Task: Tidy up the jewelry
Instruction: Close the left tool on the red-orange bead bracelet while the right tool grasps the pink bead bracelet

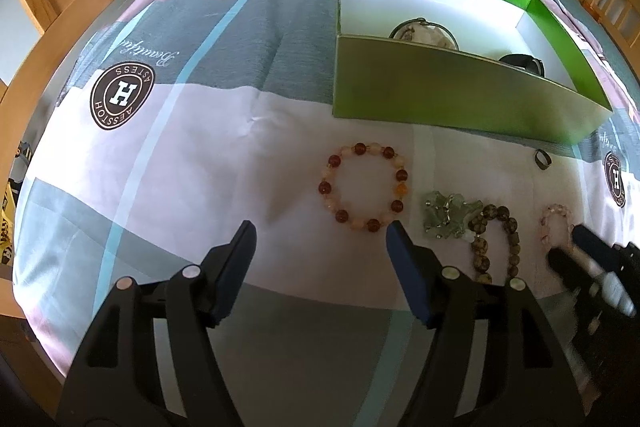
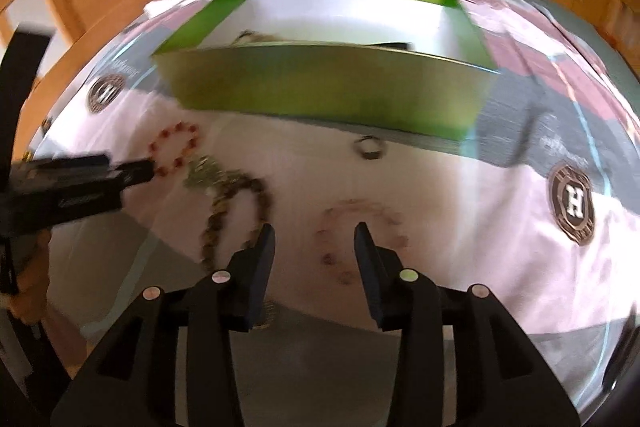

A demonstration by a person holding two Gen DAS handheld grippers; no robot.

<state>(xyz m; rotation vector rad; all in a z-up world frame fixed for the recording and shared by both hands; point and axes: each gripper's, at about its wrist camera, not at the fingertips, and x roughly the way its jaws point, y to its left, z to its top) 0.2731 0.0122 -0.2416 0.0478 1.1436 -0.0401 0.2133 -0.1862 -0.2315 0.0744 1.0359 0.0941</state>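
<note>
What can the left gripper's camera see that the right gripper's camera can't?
Only the left wrist view shows the left gripper from behind, jaws open and empty, and a sharp look at the round pale trinket in the green cardboard box.

Only the right wrist view shows the right gripper from behind, jaws apart over a blurred pale pink bead bracelet.

Both share the box, the red and peach bead bracelet, the green crystal piece, the brown bead strand and the small dark ring.
</note>
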